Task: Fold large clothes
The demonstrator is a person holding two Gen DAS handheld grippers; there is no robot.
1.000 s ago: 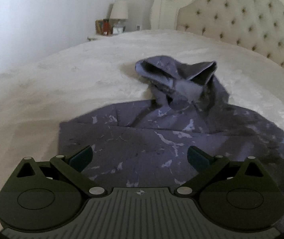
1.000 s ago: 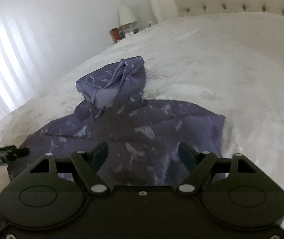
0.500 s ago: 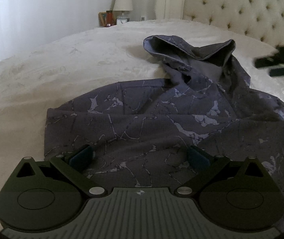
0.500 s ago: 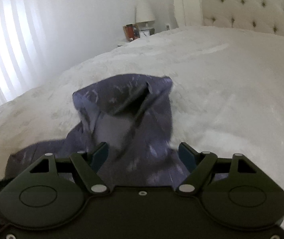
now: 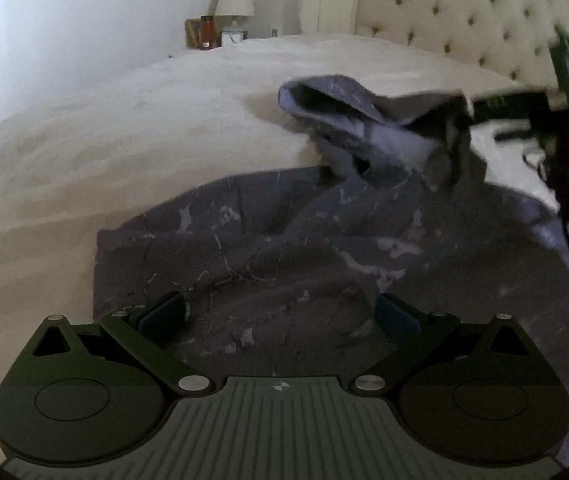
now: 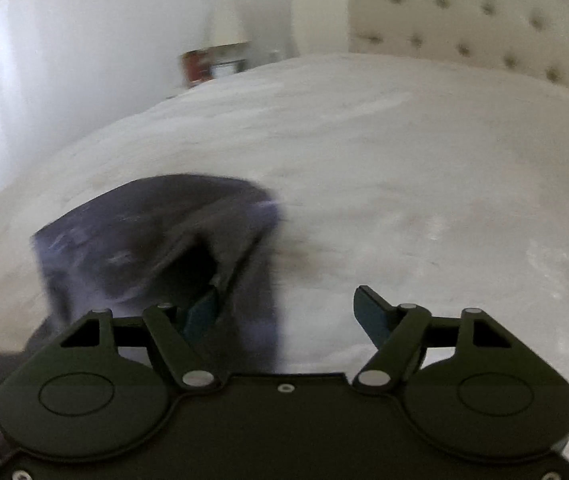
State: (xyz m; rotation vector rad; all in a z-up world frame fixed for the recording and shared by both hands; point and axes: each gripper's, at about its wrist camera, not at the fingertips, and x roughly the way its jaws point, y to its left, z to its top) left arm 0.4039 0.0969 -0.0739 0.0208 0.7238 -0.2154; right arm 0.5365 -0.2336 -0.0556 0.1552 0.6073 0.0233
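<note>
A purple-grey hoodie (image 5: pixel 324 248) lies spread on a cream bed (image 5: pixel 104 152), its body between the parted, empty fingers of the left gripper (image 5: pixel 280 314). At the raised hood (image 6: pixel 156 224), the right gripper (image 6: pixel 284 312) has just narrowed slightly, jaws still apart, the hood's rim by its left finger (image 6: pixel 200 314).

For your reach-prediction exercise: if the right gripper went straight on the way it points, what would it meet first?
Probably the hood of the hoodie: the open right gripper has the hood's edge at its left finger. Beyond lies the bed. Blur leaves depth unclear.
</note>
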